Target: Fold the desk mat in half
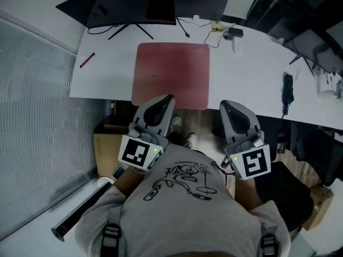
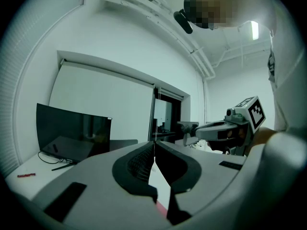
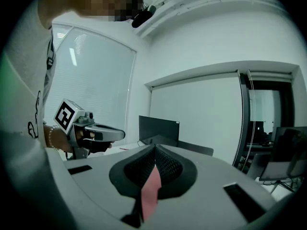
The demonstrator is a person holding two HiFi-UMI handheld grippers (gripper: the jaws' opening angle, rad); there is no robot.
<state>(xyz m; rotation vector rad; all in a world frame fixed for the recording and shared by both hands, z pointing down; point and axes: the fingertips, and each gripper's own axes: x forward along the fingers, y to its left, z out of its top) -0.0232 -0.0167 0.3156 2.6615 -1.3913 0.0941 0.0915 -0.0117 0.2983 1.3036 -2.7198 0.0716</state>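
A dark red desk mat (image 1: 170,75) lies flat and unfolded on the white desk (image 1: 246,74), its near edge at the desk's front edge. Both grippers hover level, just in front of that near edge, without touching the mat. My left gripper (image 1: 170,98) is off the mat's near middle and my right gripper (image 1: 224,105) off its near right corner. Each is shut with nothing held. In the left gripper view the jaws (image 2: 154,146) meet at the tips. In the right gripper view the jaws (image 3: 155,148) also meet, and a strip of the mat (image 3: 151,191) shows below them.
A dark monitor (image 1: 134,5) stands at the desk's back, with cables (image 1: 203,32) beside it. A red pen (image 1: 87,60) lies at the left end and a black device (image 1: 288,88) at the right. A cardboard box (image 1: 105,143) and a black tube (image 1: 80,213) are on the floor.
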